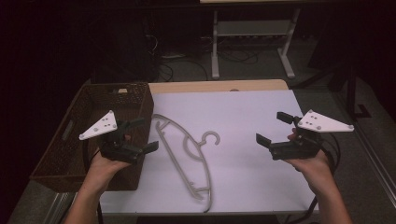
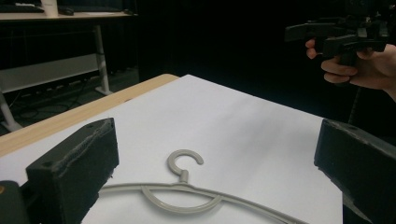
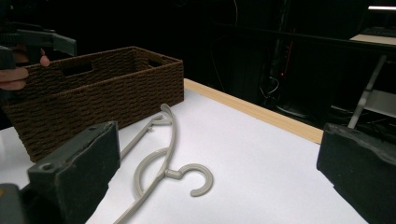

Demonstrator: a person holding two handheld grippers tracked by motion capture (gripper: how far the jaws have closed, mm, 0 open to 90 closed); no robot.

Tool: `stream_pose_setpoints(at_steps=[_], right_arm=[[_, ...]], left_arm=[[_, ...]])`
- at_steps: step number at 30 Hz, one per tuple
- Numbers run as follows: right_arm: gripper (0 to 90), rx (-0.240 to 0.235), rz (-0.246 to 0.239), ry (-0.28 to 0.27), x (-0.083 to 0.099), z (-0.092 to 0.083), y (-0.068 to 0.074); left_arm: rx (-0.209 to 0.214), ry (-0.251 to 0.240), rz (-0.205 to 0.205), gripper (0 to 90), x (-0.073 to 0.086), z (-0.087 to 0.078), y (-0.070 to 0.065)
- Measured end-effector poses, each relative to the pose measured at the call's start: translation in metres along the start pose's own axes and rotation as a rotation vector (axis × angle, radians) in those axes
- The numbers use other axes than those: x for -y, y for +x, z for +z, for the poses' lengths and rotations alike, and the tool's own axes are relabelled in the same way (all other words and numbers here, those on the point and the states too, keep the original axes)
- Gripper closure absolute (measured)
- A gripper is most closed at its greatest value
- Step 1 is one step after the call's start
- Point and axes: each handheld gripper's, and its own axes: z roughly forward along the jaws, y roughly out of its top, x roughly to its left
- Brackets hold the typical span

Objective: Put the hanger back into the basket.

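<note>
1. I had the left gripper (image 1: 140,135) hovering over the near corner of the wicker basket (image 1: 79,140), jaws spread wide, nothing between them
2. The right gripper (image 1: 274,128) hung above the right side of the white table top (image 1: 243,116), jaws just as wide and empty too
3. The grey hanger (image 1: 184,154) lay flat on the white sheet between my two grippers, just beside the basket's right wall, hook (image 1: 211,138) curling toward the middle of the table
4. I judged the step in hand was reaching in for that hanger, most likely to drop it in the basket
5. To do it well I wanted one gripper to come down straight over a thin arm of the hanger, jaws either side, and close only once the lower pad was scraping the sheet
6. The neck below the hook looked the best grab to me: in the left gripper view the hook (image 2: 185,161) sat dead centre between my jaws
7. A flat, slim plastic bar could skid or tip, so I reckoned slow and level was the way
8. The basket's inside was too dark for me to say what, if anything, sat in it
9. The hanger's near end ran up to the table edge and I couldn't make out its tip clearly
10. In the right gripper view the hanger (image 3: 154,163) was cut off at the bottom behind my own jaw
</note>
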Motion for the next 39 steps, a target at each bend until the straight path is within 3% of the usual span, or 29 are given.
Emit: stream_pose_setpoints(at_steps=[11, 17, 18, 26, 30, 36, 37, 38, 39], right_arm=[[0.0, -0.026, -0.014, 0.054, -0.002, 0.012, 0.013], [0.0, -0.065, -0.014, 0.104, 0.004, 0.029, 0.022], [0.0, -0.083, -0.004, 0.132, 0.008, 0.036, 0.026], [2.1, -0.137, -0.018, 0.198, 0.019, 0.061, 0.041], [7.5, -0.164, -0.029, 0.246, 0.027, 0.075, 0.050], [30.4, -0.212, -0.031, 0.330, 0.044, 0.098, 0.064], [30.4, -0.212, -0.031, 0.330, 0.044, 0.098, 0.064], [37.8, -0.234, -0.048, 0.355, 0.050, 0.107, 0.068], [37.8, -0.234, -0.048, 0.355, 0.050, 0.107, 0.068]], left_arm=[[0.038, 0.033, 0.012, 0.0, -0.001, 0.014, -0.010], [0.064, 0.073, 0.013, 0.0, 0.005, 0.028, -0.017], [0.071, 0.082, 0.010, 0.0, 0.009, 0.032, -0.018], [0.080, 0.148, 0.010, 0.0, 0.024, 0.050, -0.022], [0.068, 0.166, 0.007, 0.0, 0.029, 0.055, -0.022], [0.054, 0.181, -0.004, 0.0, 0.036, 0.059, -0.021], [0.054, 0.183, -0.003, 0.0, 0.036, 0.059, -0.021], [0.055, 0.190, -0.006, 0.0, 0.038, 0.061, -0.021], [0.055, 0.190, -0.006, 0.0, 0.038, 0.061, -0.021]])
